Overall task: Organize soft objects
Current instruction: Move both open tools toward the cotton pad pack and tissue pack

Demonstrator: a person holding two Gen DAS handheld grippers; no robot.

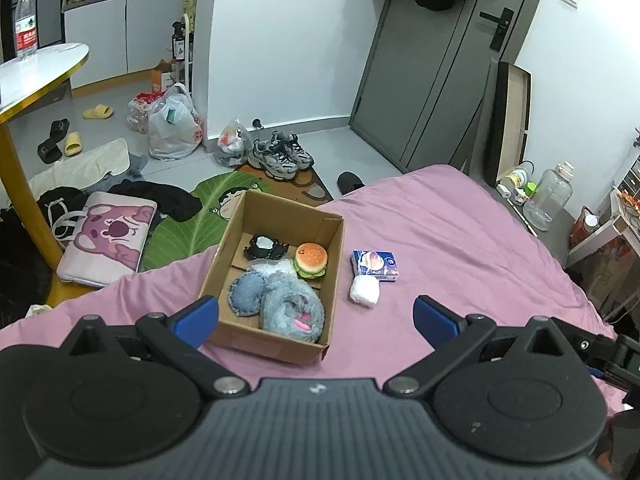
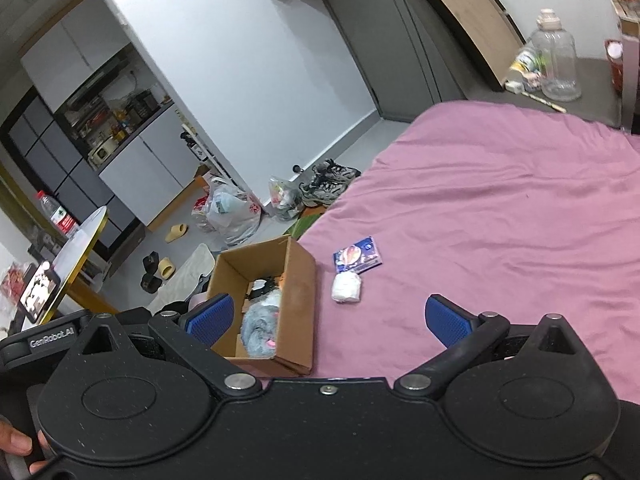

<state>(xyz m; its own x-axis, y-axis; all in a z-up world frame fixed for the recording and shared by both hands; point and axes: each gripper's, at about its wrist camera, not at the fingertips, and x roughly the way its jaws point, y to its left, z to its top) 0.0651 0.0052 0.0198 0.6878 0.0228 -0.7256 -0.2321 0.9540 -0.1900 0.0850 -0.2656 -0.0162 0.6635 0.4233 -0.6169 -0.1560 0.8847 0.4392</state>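
Pink bed (image 1: 460, 240), cardboard box (image 1: 280, 280), both jaws apart

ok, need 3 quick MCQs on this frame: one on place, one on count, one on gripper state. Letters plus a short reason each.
1. Where is the white wad?
A. inside the cardboard box
B. on the pink sheet, outside the box
C. on the floor

2. How many soft items lie on the sheet outside the cardboard box?
A. two
B. four
C. none

3. How is the left gripper?
A. shut on the burger toy
B. shut on nothing
C. open, holding nothing

Answers: 1 B, it rests on the pink sheet just in front of the blue tissue pack. 2 A, only the wad and the tissue pack. 3 C, blue pads wide apart with nothing between; the burger toy sits in the box.
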